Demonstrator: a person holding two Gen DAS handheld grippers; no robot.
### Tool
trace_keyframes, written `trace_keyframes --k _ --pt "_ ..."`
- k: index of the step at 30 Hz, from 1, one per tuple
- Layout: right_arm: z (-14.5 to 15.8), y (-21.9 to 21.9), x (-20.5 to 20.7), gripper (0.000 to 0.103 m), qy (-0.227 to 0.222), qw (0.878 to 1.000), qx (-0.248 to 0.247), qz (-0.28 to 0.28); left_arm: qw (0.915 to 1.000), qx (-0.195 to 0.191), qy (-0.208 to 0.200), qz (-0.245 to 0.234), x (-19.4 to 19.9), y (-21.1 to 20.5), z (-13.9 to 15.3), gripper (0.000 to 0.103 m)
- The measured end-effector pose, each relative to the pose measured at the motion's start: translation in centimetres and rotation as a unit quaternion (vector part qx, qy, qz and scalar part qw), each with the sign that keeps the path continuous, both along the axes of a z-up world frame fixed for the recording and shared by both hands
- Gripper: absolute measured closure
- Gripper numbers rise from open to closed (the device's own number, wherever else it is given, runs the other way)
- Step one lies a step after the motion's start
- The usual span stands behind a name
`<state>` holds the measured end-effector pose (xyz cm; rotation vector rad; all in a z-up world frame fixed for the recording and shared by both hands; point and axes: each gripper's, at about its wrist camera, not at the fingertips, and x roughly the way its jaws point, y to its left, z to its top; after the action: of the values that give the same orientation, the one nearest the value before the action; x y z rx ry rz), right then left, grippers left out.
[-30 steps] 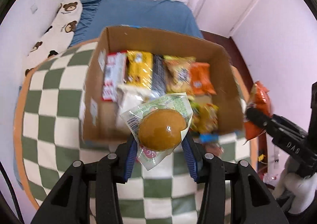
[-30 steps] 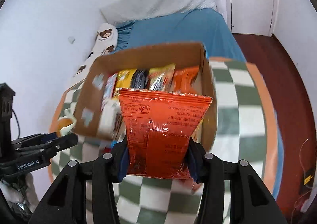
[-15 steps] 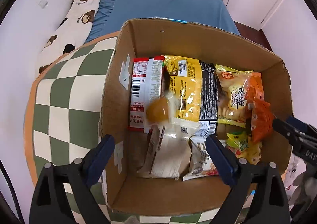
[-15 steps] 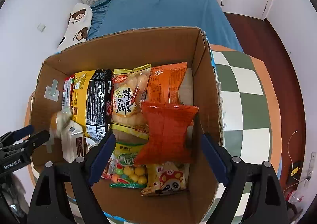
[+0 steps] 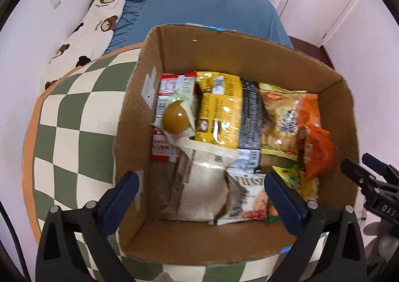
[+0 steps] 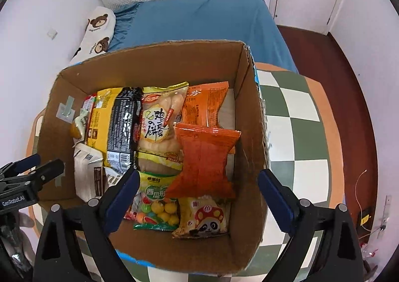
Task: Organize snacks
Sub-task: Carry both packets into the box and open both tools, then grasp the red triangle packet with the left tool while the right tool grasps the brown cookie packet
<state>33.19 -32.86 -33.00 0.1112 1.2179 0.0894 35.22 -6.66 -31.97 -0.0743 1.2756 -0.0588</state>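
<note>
Bedroom, checked green-and-cream table (image 6: 299, 117): brown cardboard box (image 6: 251, 132) holds the snacks. My left gripper (image 5: 199, 197) and right gripper (image 6: 197, 194) have just been opening, nothing between them. Crinkly orange foil packet (image 6: 204, 157) inside: light, slippery; grip its sealed edge.

Two wrist cameras, both looking steeply down from close above.
The left view hangs over the cardboard box's (image 5: 249, 62) left half, the right view over its right half; both share its interior and the bed (image 6: 199, 20) beyond.
</note>
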Motion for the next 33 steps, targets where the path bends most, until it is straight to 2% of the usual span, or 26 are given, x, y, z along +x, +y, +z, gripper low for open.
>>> trace_keyframes --k 11,17,26,29,33 --pt "3.6 0.3 -6.3 0.005 -0.063 0.998 -0.006 0.004 0.9966 0.024 -0.079 -0.002 -5.2 -1.9 4.4 0.0" --pt "6.4 -0.1 -9.4 0.005 -0.102 0.995 -0.013 0.001 0.9939 0.016 -0.109 -0.004 -7.8 -2.6 6.9 0.0" --pt "10.3 -0.8 -13.9 0.005 -0.147 0.989 -0.007 -0.008 0.9851 0.022 -0.17 -0.012 -12.0 -3.3 11.3 0.0" --pt "11.6 -0.8 -15.6 0.005 -0.161 0.987 0.003 -0.01 0.9812 0.032 -0.189 -0.017 -13.3 -3.6 12.2 0.0" --pt "12.4 -0.6 -17.2 0.005 -0.171 0.985 0.011 -0.01 0.9807 0.03 -0.192 -0.018 -14.5 -3.5 12.4 0.0"
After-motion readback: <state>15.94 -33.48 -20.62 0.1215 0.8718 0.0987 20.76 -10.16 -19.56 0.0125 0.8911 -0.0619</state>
